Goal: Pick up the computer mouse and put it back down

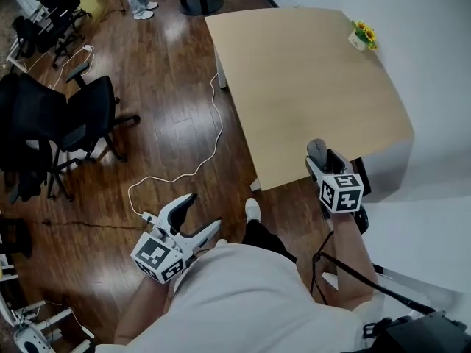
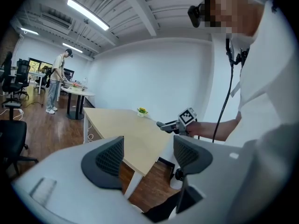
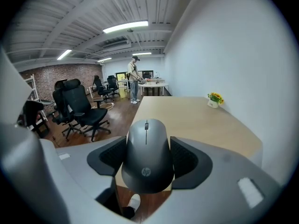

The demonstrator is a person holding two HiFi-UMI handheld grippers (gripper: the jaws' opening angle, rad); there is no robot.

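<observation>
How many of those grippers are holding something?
1: the right gripper holds the mouse at the table's near edge; the left gripper is open and empty, beside the person.

Open-plan office: ahead of the jaws of the right gripper [image 3: 147, 143] lies a pale counter [image 3: 196, 120] bearing a flower pot [image 3: 214, 100], while to their left black swivel chairs [image 3: 77, 107] stand on plank floor [image 3: 116, 110] under ceiling strip lights [image 3: 125, 27] before a brick wall [image 3: 51, 73].

Dark grey mouse [image 3: 147, 157]; pale wood table [image 1: 309, 79]; yellow flowers [image 1: 363, 31]; black chairs [image 1: 88, 112]; dark brown floor [image 1: 176, 72].
</observation>
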